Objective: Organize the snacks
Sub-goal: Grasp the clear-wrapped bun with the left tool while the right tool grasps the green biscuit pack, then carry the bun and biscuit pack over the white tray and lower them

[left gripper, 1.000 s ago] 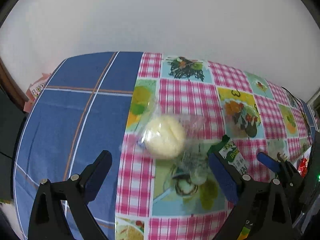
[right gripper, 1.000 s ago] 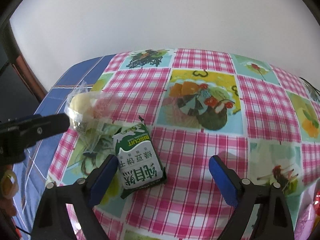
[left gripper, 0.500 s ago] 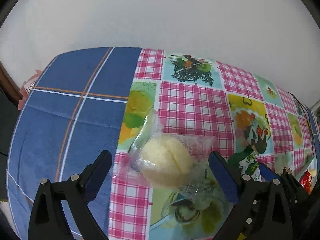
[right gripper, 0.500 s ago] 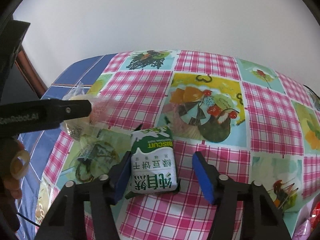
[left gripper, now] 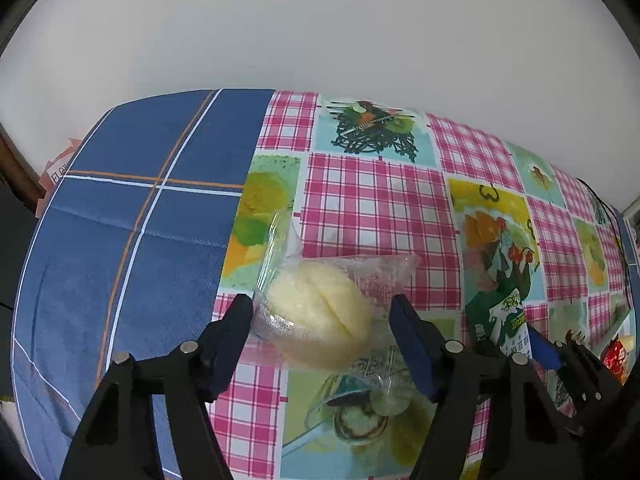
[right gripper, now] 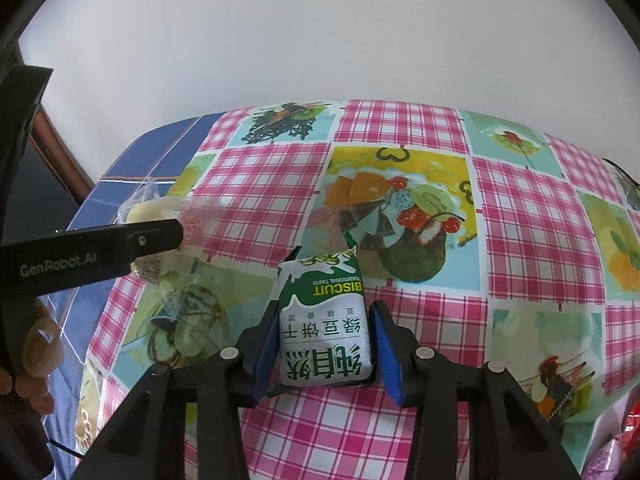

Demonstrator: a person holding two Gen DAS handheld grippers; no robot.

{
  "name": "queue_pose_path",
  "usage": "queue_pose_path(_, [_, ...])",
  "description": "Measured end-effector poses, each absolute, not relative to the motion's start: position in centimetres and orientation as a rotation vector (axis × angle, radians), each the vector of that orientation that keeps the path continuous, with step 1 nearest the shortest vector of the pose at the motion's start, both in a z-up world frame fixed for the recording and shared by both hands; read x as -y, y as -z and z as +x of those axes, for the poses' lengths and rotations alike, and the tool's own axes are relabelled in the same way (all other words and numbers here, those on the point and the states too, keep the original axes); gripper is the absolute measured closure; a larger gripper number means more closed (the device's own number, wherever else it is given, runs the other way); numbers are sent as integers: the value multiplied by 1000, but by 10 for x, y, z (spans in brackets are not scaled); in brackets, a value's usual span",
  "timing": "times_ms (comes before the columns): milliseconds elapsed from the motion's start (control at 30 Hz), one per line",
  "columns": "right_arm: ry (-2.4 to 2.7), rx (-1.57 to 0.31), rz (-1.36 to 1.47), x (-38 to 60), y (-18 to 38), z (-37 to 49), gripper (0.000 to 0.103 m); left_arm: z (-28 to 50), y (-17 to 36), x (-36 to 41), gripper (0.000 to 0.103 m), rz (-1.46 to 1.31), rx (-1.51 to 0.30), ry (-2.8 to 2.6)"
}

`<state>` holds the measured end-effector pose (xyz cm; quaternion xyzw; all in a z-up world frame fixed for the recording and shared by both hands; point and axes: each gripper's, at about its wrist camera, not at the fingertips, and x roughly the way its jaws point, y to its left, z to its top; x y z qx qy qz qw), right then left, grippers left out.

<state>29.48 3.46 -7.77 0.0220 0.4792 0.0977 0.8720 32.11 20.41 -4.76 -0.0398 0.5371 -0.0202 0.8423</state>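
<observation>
My table [left gripper: 120,272] wears a blue plaid cloth on its left part and, over the rest, a pink gingham oilcloth [right gripper: 400,128] with printed fruit and dessert squares. On the oilcloth near the seam lies a pale yellow bun in a clear wrapper [left gripper: 320,316]. To its right lies a green-and-white biscuit pack [right gripper: 324,320], flat on the gingham. At the far right edge I see something red and shiny [left gripper: 614,356], too cropped to name
</observation>
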Motion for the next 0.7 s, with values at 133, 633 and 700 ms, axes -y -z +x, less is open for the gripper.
queue_pose_path(133, [-193, -1015, 57, -30, 78, 292, 58, 313, 49, -197, 34, -82, -1136, 28])
queue_pose_path(633, [-180, -1100, 111, -3, 73, 255, 61, 266, 48, -167, 43, -218, -1138, 9])
queue_pose_path(700, [-183, -1119, 130, 3, 73, 249, 61, 260, 49, -165, 43, -261, -1150, 11])
